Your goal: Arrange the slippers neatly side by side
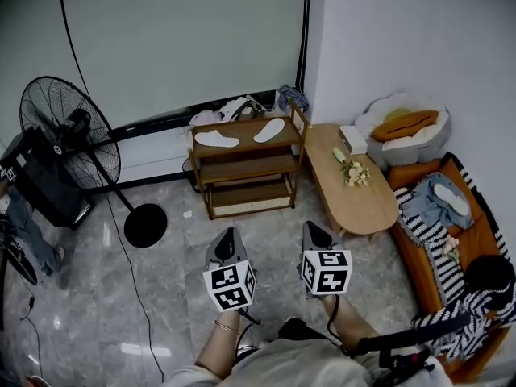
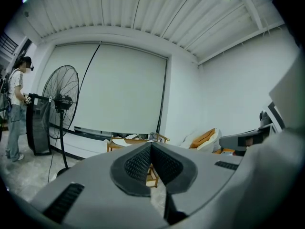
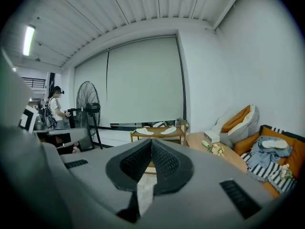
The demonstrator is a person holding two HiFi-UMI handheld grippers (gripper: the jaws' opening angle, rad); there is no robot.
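Note:
Two white slippers lie apart on the top board of a wooden shelf rack [image 1: 243,168], the left slipper [image 1: 216,139] pointing sideways and the right slipper [image 1: 269,130] angled. Both show small in the right gripper view, left slipper [image 3: 144,131] and right slipper [image 3: 168,130]. My left gripper [image 1: 228,234] and right gripper [image 1: 313,228] hover side by side over the floor, well short of the rack. Each one is shut with nothing between its pads. In the left gripper view, the left gripper [image 2: 151,145] points at the rack [image 2: 138,140]; the right gripper [image 3: 151,141] points at it too.
A standing fan [image 1: 68,131] with a round base [image 1: 145,225] is at the left, beside a black box [image 1: 36,176] and a person. An oval wooden table [image 1: 355,200] with a tissue box and flowers stands right of the rack. An orange sofa [image 1: 476,248] with clothes lines the right wall.

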